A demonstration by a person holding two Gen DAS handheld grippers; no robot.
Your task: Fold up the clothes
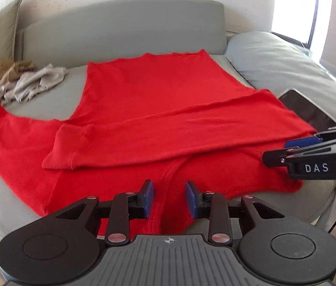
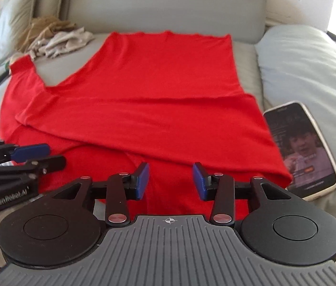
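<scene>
Clothes lie crumpled at ten o'clock on the grey bed, and the red long-sleeved shirt spreads flat across the middle, one sleeve folded over its chest and the other reaching out toward nine o'clock. The left gripper hovers over the collar, jaws spread and empty. The right gripper hangs spread and empty over the near hem, a lit phone at three o'clock.
</scene>
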